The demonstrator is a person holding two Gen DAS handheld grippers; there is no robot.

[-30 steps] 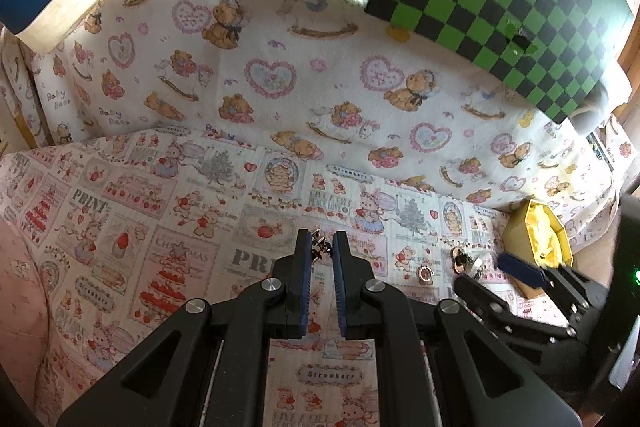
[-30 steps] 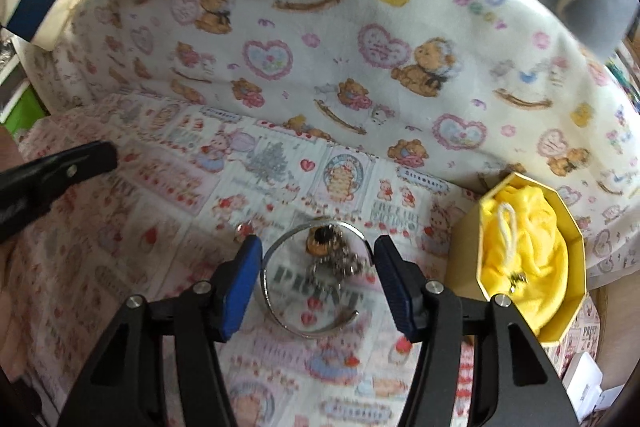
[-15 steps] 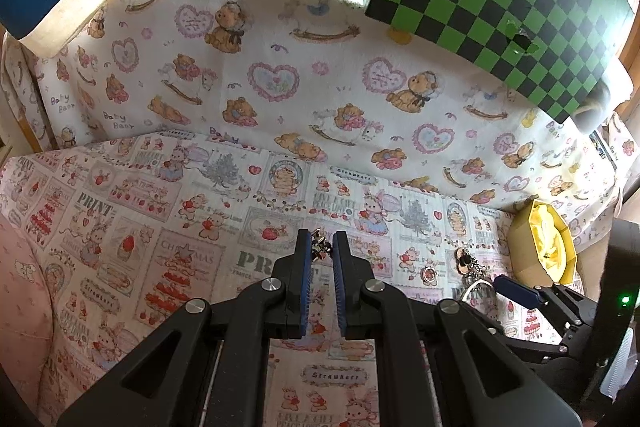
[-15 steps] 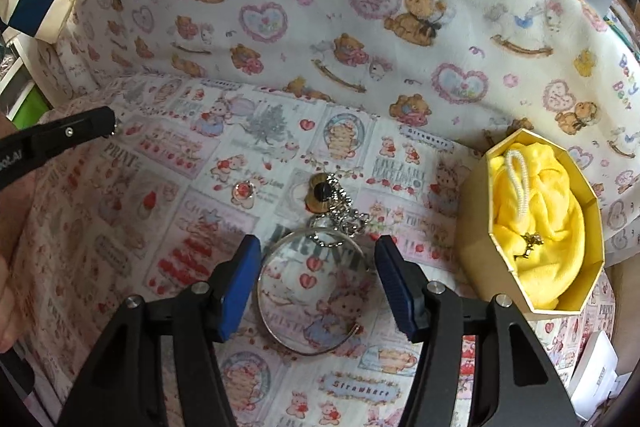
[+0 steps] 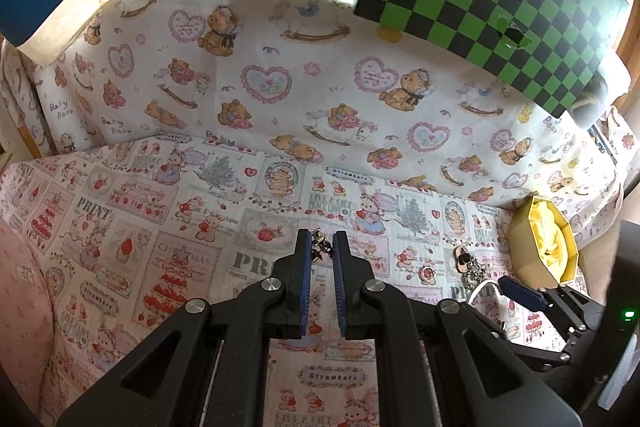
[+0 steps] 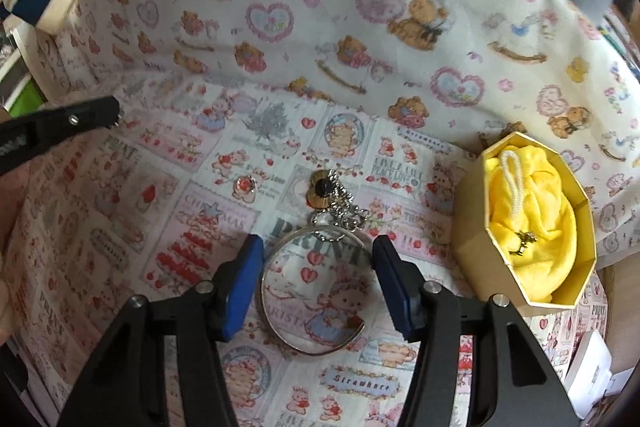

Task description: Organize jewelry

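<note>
The left hand-held gripper (image 5: 320,247) is clenched on a small dark metal trinket (image 5: 321,249), pinched between its blue pads above the patterned cloth (image 5: 160,227) that covers the tabletop. The right hand-held gripper (image 6: 318,255) points down at a silver bangle (image 6: 312,291) that lies flat on the cloth between its fingers; the jaws are closing, and the pads do not yet press on the bangle. Just beyond the bangle lie a silver chain (image 6: 346,209) and a gold piece with a dark stone (image 6: 320,189), touching each other, and a small ring with a red stone (image 6: 244,184) lies to their left. To the right stands a gold box (image 6: 472,239) lined with yellow cloth (image 6: 532,219), with a small gold piece (image 6: 524,241) on it.
</note>
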